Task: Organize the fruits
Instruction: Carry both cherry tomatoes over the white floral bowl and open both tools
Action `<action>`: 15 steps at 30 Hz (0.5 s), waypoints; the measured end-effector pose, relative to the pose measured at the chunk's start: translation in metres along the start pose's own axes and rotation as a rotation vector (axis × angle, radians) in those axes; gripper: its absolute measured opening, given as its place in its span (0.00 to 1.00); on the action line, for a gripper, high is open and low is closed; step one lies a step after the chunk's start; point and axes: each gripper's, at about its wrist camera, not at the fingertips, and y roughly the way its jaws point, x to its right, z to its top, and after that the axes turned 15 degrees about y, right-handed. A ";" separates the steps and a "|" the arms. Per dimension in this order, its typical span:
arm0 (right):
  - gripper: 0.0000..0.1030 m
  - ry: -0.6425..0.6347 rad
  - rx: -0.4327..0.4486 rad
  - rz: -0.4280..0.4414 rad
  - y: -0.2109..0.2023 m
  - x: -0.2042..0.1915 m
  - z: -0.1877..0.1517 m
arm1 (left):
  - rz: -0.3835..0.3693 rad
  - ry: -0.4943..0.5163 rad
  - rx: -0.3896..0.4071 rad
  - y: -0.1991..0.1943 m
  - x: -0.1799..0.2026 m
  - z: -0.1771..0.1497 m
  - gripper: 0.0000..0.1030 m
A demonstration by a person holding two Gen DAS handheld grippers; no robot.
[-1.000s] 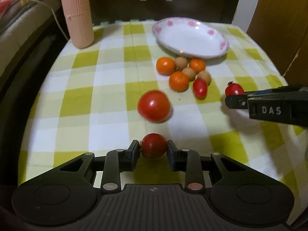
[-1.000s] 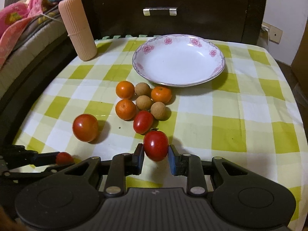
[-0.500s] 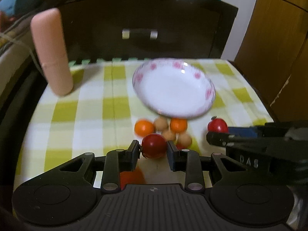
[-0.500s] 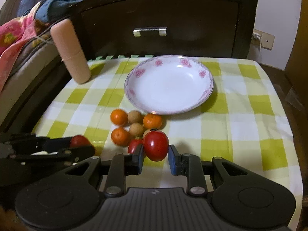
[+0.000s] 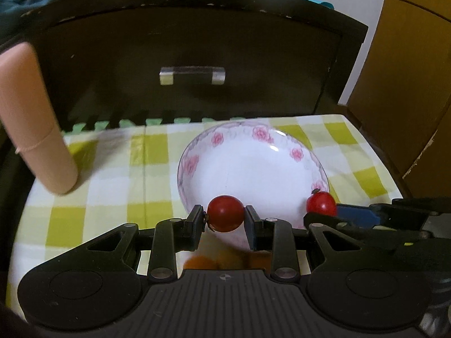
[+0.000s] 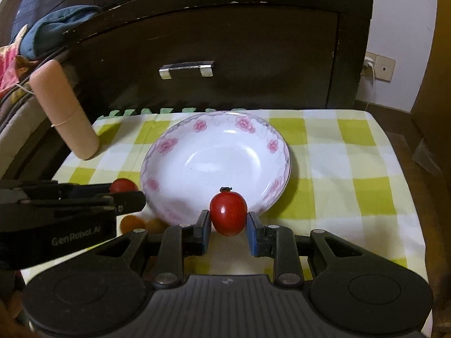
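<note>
Carrying a tomato (image 5: 225,213) apiece, both grippers have moved from the fruit pile up to the plate (image 6: 225,155): left gripper (image 5: 225,219) and right gripper (image 6: 229,222) each stay clamped on one over its near rim, ready to release.

Table (image 6: 352,169) with yellow-and-white checked cloth | white floral plate (image 6: 180,166) near the back edge, centre | pink cylinder (image 6: 66,112) at back-left corner | small orange fruits (image 6: 132,222) beside plate's front-left rim

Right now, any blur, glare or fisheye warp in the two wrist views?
Left wrist: motion-smeared tablecloth and oranges, plate soft. Right wrist: sharper, glare streaks on plate, cabinet edges bowed by fisheye.
</note>
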 end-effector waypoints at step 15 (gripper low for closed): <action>0.25 -0.026 -0.005 -0.002 0.035 0.004 0.008 | -0.011 0.008 -0.031 0.028 0.001 0.004 0.38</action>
